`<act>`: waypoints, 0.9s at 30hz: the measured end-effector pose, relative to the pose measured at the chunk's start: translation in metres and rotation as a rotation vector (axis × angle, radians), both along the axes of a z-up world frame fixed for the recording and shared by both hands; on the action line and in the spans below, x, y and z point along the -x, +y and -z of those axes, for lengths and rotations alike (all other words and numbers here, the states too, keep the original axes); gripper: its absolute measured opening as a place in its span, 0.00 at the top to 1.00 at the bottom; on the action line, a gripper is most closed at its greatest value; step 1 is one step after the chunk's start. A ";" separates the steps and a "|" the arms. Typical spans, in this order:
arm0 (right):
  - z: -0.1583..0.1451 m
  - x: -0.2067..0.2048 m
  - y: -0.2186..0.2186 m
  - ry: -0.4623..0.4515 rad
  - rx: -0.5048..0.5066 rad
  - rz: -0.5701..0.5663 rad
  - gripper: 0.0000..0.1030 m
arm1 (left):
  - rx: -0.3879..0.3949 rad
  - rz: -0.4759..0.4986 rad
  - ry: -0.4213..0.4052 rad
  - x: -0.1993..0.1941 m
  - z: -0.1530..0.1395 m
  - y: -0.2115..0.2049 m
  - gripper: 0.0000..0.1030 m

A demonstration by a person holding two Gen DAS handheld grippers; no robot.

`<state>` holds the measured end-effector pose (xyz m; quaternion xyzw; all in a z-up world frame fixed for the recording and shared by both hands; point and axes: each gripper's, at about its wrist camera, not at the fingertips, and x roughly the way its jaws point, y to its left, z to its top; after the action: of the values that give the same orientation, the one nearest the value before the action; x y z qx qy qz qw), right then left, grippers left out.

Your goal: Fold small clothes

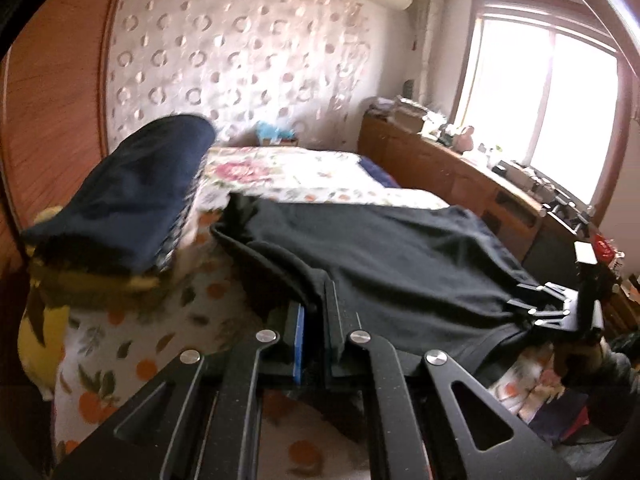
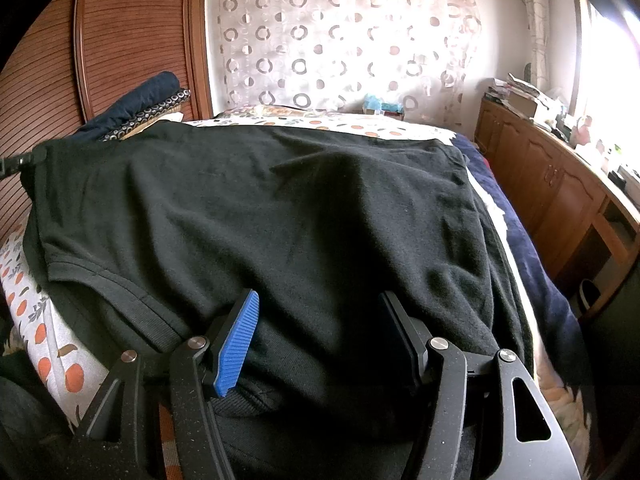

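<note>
The garment [image 2: 280, 216] is spread flat across the near end of the bed [image 2: 352, 126], and a stack of folded clothes [image 2: 140, 108] is placed at its far left, against the wardrobe [image 2: 128, 32]. The left gripper [image 1: 316, 332] is positioned at the garment's left edge, the right gripper [image 2: 320, 344] at its near edge. A sideboard [image 2: 560, 200] is set along the right of the bed, and a curtain [image 2: 340, 40] is hung behind it
</note>
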<state>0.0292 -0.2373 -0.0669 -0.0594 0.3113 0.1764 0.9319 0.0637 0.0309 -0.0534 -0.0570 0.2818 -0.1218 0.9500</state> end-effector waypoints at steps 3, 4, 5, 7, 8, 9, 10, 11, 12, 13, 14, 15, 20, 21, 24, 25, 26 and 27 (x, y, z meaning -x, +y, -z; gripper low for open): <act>0.000 0.000 0.001 0.000 0.000 0.000 0.39 | 0.016 0.039 -0.027 -0.003 -0.009 -0.013 0.93; 0.000 0.000 0.001 0.001 -0.001 0.000 0.39 | 0.027 0.058 -0.038 -0.004 -0.013 -0.018 0.93; 0.000 0.000 0.001 0.001 -0.001 0.000 0.39 | 0.033 0.076 -0.051 -0.004 -0.017 -0.023 0.93; 0.000 0.000 0.001 0.001 -0.001 0.001 0.39 | 0.017 0.109 -0.074 -0.008 -0.023 -0.035 0.93; 0.000 0.000 0.001 0.001 -0.002 0.002 0.39 | 0.012 0.118 -0.078 -0.011 -0.025 -0.040 0.93; 0.000 0.000 0.001 0.001 -0.003 0.003 0.39 | 0.017 0.131 -0.081 -0.015 -0.027 -0.044 0.93; 0.000 0.000 0.001 0.000 -0.002 0.003 0.39 | 0.021 0.140 -0.085 -0.016 -0.029 -0.047 0.93; 0.000 0.000 0.000 0.001 -0.003 0.002 0.39 | 0.023 0.149 -0.092 -0.017 -0.032 -0.051 0.93; 0.000 0.000 0.001 0.001 -0.003 0.002 0.39 | 0.024 0.159 -0.100 -0.019 -0.036 -0.055 0.93; 0.000 0.000 0.001 0.002 -0.004 0.002 0.39 | 0.025 0.170 -0.106 -0.022 -0.040 -0.060 0.93; 0.000 0.000 0.001 0.003 -0.006 0.004 0.39 | 0.023 0.180 -0.114 -0.023 -0.044 -0.064 0.93; 0.000 0.001 0.001 0.003 -0.005 0.003 0.39 | 0.018 0.190 -0.122 -0.024 -0.048 -0.069 0.93; -0.013 0.006 -0.010 0.025 -0.027 0.012 0.39 | -0.001 0.243 -0.153 -0.030 -0.070 -0.088 0.93; -0.018 0.009 -0.015 0.010 -0.035 0.022 0.39 | 0.001 0.254 -0.160 -0.029 -0.074 -0.094 0.93; -0.035 0.017 -0.032 -0.031 -0.048 0.050 0.39 | 0.010 0.303 -0.176 -0.032 -0.088 -0.114 0.93; -0.040 0.020 -0.036 -0.044 -0.048 0.060 0.39 | 0.005 0.315 -0.180 -0.034 -0.093 -0.122 0.93; -0.045 0.022 -0.041 -0.056 -0.047 0.071 0.39 | 0.000 0.323 -0.181 -0.035 -0.095 -0.131 0.93; -0.048 0.024 -0.045 -0.066 -0.047 0.081 0.39 | -0.002 0.340 -0.181 -0.036 -0.098 -0.139 0.93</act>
<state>0.0048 -0.2820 -0.0186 -0.0306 0.2785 0.1439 0.9491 0.1001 -0.1081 0.0447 0.0038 0.2010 -0.2847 0.9373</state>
